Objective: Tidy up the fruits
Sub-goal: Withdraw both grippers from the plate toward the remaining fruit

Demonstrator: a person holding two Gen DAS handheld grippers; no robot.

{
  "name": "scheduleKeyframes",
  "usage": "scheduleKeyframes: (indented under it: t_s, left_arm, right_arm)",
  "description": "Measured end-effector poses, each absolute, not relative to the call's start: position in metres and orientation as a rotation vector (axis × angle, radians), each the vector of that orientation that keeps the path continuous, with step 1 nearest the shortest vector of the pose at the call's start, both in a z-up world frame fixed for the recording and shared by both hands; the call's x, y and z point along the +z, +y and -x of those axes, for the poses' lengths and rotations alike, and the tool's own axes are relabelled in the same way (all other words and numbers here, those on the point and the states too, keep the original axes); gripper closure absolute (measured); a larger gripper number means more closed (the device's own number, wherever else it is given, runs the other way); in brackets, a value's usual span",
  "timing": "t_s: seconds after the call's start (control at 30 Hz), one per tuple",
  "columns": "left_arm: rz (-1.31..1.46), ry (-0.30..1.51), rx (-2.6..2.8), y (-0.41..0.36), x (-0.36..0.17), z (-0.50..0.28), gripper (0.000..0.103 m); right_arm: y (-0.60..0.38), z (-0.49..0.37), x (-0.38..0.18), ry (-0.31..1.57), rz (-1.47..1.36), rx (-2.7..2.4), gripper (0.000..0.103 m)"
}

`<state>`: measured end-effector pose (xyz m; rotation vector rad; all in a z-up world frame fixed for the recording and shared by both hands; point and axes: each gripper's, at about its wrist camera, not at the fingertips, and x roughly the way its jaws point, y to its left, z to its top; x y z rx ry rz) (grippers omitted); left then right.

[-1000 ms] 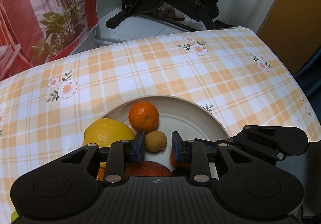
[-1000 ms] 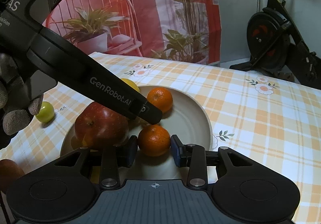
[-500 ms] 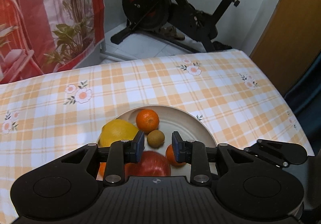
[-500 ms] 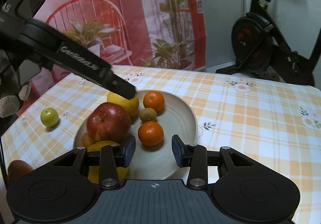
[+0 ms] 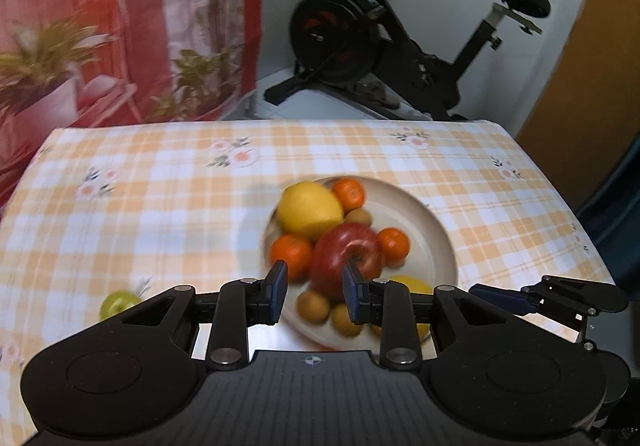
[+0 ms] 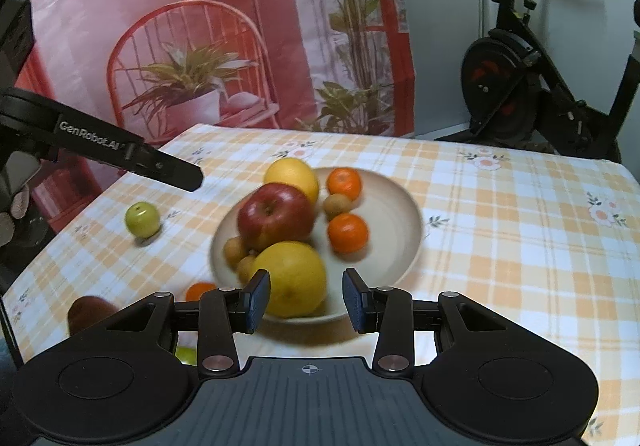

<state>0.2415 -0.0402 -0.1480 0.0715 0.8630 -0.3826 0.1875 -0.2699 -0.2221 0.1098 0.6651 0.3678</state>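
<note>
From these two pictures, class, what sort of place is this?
Probably a room in a home: a table under a checked flowered cloth, a plate of fruit, and an exercise bike by the wall.

A plate (image 6: 404, 214) sits mid-frame on a table (image 6: 500, 246) and holds a heap of fruit (image 6: 276, 218). One apple (image 6: 142, 220) lies on the cloth left of it. An exercise bike (image 6: 532, 86) stands behind the table, upper right.
</note>
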Motion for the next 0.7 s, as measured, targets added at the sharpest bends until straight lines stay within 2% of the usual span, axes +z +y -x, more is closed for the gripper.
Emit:
scheduleKeyframes:
  t_s: [0.7]
  left_arm:
    - [0.070,0.802,-0.195,0.052,-0.156,-0.179,0.071]
  right_arm:
    - [-0.214,-0.146,-0.221,0.709,-0.076,0.456,0.065]
